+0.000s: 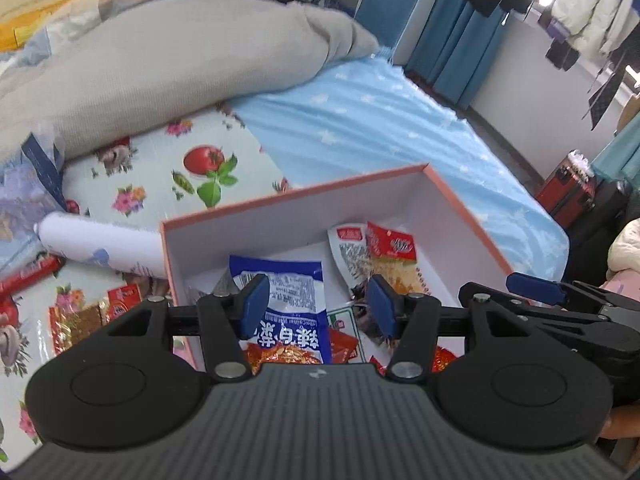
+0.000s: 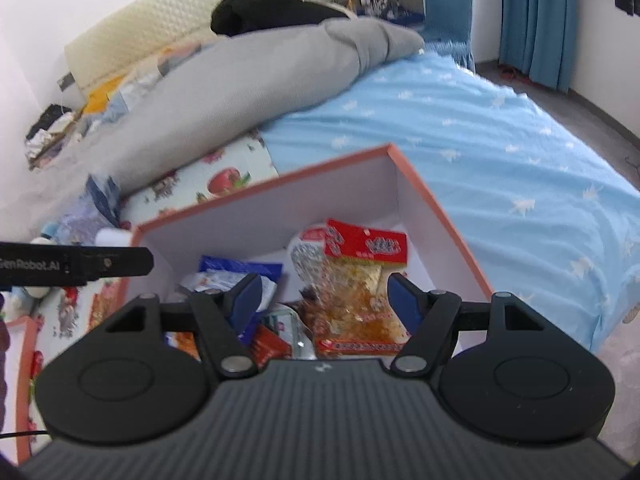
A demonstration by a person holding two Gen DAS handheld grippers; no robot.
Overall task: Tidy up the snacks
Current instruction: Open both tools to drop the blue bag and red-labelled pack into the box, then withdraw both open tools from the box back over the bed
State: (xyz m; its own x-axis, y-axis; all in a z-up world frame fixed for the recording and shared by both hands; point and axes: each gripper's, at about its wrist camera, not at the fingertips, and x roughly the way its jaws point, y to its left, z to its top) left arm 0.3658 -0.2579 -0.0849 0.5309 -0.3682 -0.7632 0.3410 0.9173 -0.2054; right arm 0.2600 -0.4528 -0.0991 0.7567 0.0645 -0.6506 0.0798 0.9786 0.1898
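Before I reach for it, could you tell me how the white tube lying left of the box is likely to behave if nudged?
The white tube lies on its side on the patterned cloth, so it will probably roll. Resting against the box, it likely rolls only away from it. It looks smooth, perhaps slippery.

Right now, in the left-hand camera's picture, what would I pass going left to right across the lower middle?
Red sausage stick → white tube → blue snack packet → red-topped snack packet → box's right wall.
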